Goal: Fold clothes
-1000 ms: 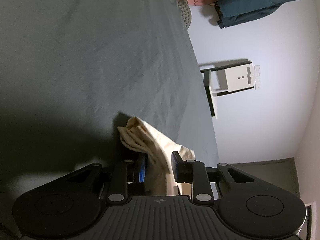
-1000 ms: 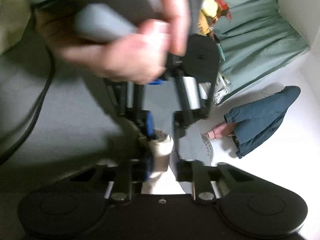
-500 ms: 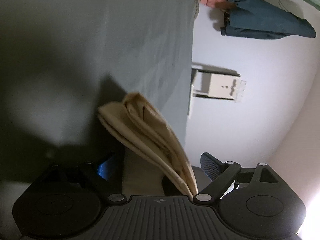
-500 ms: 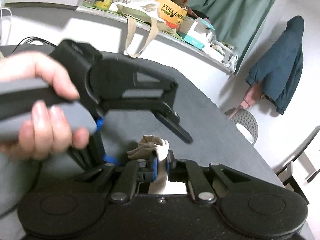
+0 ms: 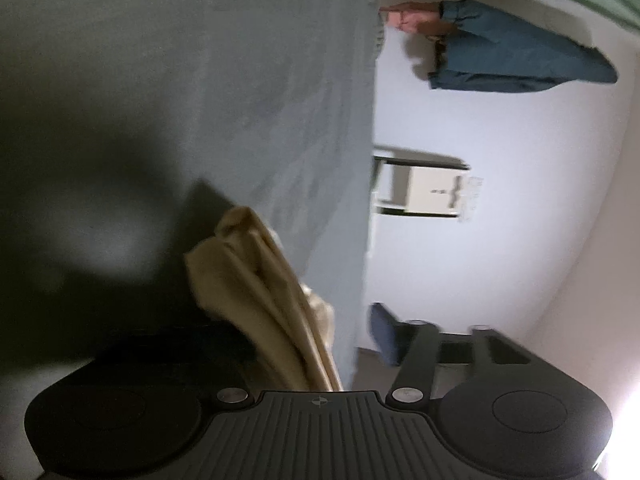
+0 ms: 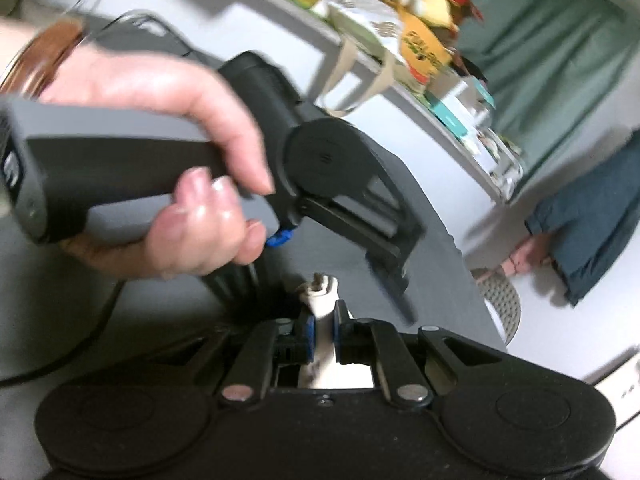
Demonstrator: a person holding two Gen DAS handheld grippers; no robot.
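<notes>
The left hand-held gripper (image 5: 308, 344) stands wide open, with the cream garment (image 5: 260, 300) lying loose between its fingers on the grey surface (image 5: 240, 80). To its right, the surface edge runs close, so any reach should stay inward. The right hand-held gripper (image 6: 323, 330) is clamped on a bunched fold of the same cloth (image 6: 320, 300). Judging from this, it should hold firm and draw slowly, keeping the layers aligned; the person's hand (image 6: 160, 160) crowds the room ahead.
</notes>
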